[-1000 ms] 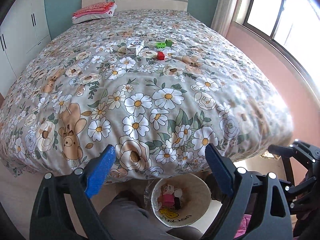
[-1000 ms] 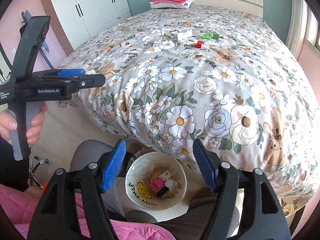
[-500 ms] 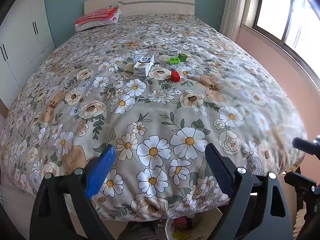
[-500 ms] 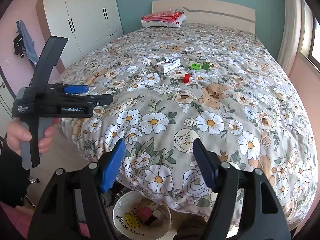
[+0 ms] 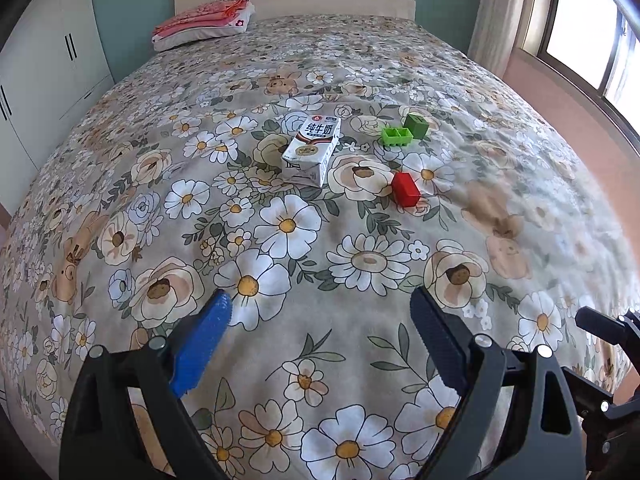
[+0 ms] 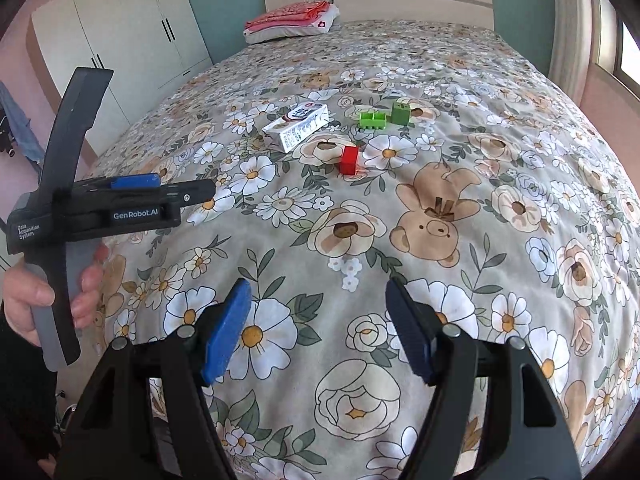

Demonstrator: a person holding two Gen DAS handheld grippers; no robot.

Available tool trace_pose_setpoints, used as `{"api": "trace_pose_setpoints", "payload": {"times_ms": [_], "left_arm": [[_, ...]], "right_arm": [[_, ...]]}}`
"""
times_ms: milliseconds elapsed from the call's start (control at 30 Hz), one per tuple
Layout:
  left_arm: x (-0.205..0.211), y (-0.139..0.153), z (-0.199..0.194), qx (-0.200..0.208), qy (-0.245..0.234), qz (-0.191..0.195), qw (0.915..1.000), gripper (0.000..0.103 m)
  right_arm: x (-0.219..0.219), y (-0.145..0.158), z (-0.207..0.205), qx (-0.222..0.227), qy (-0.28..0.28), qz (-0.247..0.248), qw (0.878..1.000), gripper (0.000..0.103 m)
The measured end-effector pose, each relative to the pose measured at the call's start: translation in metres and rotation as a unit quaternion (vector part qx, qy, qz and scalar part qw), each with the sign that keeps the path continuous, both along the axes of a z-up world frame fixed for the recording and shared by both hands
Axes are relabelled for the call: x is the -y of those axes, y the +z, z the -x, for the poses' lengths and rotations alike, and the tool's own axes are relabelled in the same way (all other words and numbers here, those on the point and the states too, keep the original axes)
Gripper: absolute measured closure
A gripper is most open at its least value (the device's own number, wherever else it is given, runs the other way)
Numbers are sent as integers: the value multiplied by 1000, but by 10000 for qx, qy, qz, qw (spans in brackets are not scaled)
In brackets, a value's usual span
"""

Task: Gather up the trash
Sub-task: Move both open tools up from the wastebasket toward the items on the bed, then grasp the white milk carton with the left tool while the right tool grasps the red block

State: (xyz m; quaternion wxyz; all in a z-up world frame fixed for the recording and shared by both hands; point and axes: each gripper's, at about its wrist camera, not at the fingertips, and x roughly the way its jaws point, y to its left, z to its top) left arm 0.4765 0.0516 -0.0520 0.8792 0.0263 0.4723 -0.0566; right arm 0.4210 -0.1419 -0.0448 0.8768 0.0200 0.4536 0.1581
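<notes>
The milk carton [image 5: 312,151], lying on the floral bedspread [image 5: 320,280] left of the green blocks, carries three large dark Chinese characters, 纯牛奶, on its upward face in the left wrist view; the smaller print and the round emblem below them are too fine to read. In the right wrist view the same carton [image 6: 297,127] shows only rows of small print on its side, illegible. The left gripper [image 6: 116,210], seen at the left of the right wrist view, bears "GenRobot.AI" in white on its black body, and farther left "Data Acquisition System" in small white letters.
</notes>
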Motion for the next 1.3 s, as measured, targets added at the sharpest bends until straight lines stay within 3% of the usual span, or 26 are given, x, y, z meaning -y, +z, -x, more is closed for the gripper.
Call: {"api": "trace_pose_setpoints", "payload": {"times_ms": [233,500,800,900,1000,1033,1067,1300], "left_arm": [[-1,-35,-78,-190,54,-35,9998,11],[8,-62,-151,-137,71,-183,9997,11],[12,-84,-204,-257,186,-93,9995,11],[14,-90,-213,-294,252,-27,9992,13],[18,-92,-219,-328,267,-7,9991,40],[19,-92,-220,-318,249,-15,9992,49],[21,-91,-220,-314,213,-16,9993,50],[15,-78,-210,-235,489,76,9985,53]], "right_arm": [[-14,-37,-79,-163,-90,214,9996,33],[-22,-79,-160,-570,-256,38,9980,33],[-30,-102,-220,-638,-611,-63,9961,35],[-31,-106,-229,-682,-712,-52,9951,46],[-27,-106,-233,-680,-760,-131,9947,61],[-26,-106,-234,-689,-759,-191,9945,71],[-25,-107,-234,-722,-749,-243,9943,78],[-26,-99,-224,-680,-716,-390,9943,82]]}}
